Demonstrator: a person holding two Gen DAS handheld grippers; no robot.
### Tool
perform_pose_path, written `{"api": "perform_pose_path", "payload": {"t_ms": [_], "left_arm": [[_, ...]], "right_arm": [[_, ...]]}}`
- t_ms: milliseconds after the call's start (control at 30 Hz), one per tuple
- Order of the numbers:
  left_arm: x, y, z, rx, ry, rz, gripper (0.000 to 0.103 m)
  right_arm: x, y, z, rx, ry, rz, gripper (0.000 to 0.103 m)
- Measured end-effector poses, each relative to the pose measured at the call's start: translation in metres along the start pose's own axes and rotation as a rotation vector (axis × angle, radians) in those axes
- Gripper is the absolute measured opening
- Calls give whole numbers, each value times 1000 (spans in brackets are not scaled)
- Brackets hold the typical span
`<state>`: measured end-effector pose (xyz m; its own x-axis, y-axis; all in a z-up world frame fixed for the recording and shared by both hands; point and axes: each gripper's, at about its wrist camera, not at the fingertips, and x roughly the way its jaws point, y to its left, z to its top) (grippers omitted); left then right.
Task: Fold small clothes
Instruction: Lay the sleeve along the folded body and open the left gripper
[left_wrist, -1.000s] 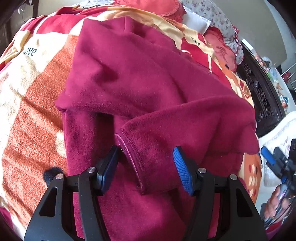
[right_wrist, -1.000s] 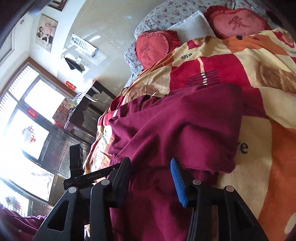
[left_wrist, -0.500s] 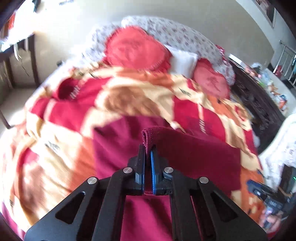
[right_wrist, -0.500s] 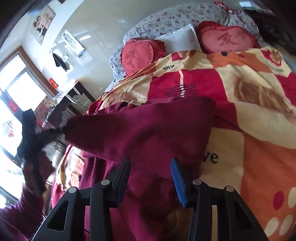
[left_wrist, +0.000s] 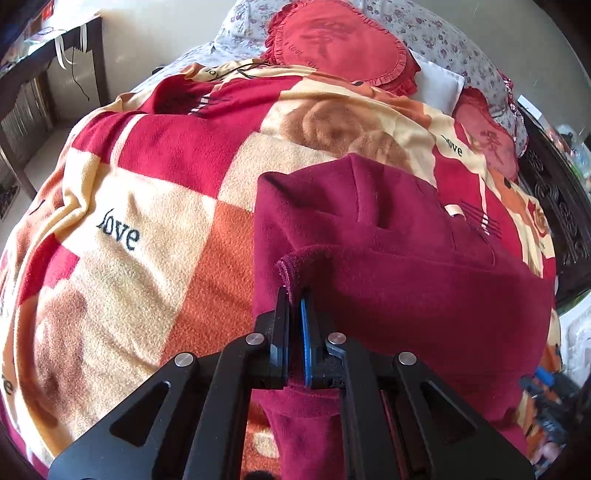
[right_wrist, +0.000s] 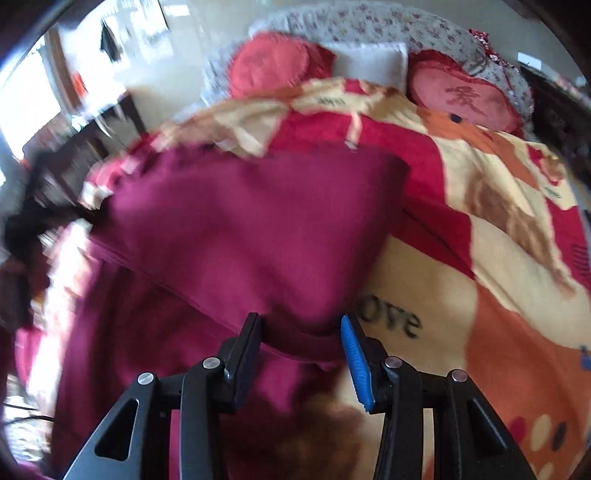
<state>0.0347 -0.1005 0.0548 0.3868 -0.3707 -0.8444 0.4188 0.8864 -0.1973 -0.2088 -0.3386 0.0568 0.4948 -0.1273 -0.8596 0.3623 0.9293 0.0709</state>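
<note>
Since a second ago the left gripper (left_wrist: 294, 295) has clamped the sleeve cuff (left_wrist: 291, 266) and is carrying it up-frame over the garment body. Blanket (left_wrist: 147, 206) is filling both views; the maroon fleece top (left_wrist: 424, 295) is lying centre to lower right in the left view, partly folded, sleeve fold in progress, remaining folds pending. Right gripper (right_wrist: 303, 332) is hovering at the top's edge, jaws wide, gripping nothing.

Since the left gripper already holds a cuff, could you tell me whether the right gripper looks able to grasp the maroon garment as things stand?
Probably yes: the right gripper is open, with the maroon garment between its fingers and nothing in the way.
</note>
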Motion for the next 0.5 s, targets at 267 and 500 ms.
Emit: {"api": "perform_pose_path", "payload": {"t_ms": [267, 500], "left_arm": [[-6, -15, -4, 102, -49, 45, 4], [2, -10, -2, 31, -22, 25, 4]], "right_arm": [[-26, -33, -11, 149, -33, 123, 43], [-4, -51, 48, 305, -149, 204, 68]]}}
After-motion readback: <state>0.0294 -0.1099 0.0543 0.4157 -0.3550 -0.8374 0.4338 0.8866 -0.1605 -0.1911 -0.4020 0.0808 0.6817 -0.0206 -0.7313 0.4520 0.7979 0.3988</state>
